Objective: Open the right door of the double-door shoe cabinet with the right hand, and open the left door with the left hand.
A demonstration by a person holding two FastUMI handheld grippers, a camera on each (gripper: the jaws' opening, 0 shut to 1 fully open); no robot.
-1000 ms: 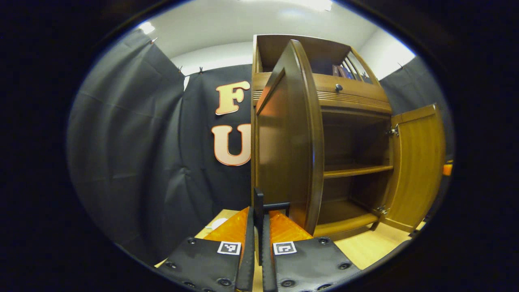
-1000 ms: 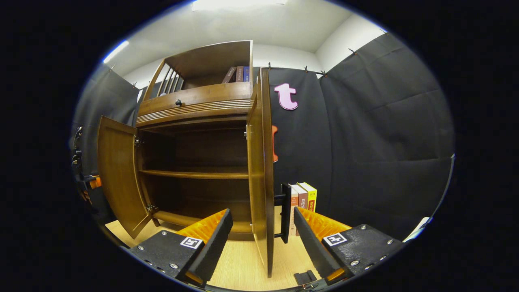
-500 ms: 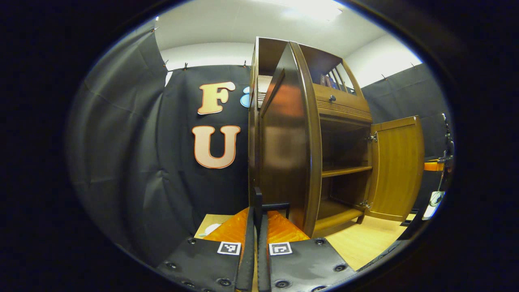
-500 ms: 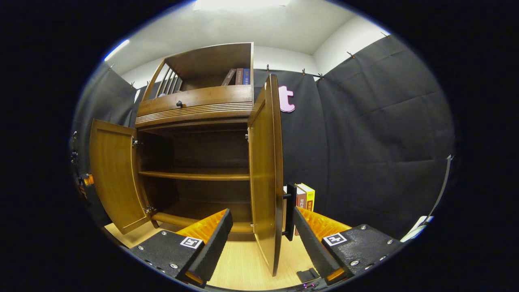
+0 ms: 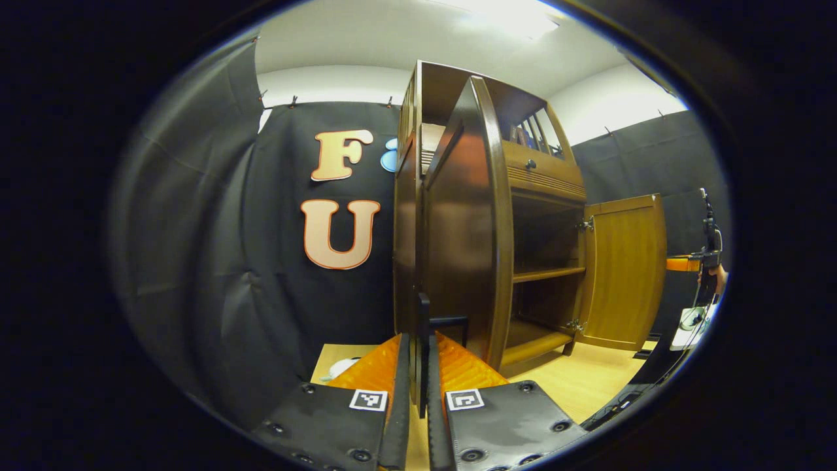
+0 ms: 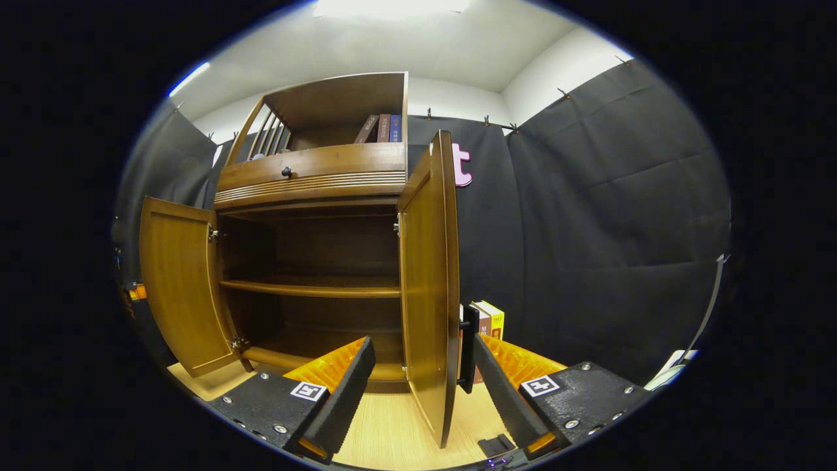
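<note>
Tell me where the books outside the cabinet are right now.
In the right gripper view, the books stand upright on the floor at the cloth wall, just right of the open right door and its handle.

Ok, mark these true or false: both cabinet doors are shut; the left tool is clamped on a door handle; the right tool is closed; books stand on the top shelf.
1. Both doors are shut. False: the left door and right door both stand open.
2. The left tool is clamped on the left door's handle. True.
3. The right tool is closed. False: it is open, astride the right door's edge.
4. Books stand on the top shelf. True.
</note>
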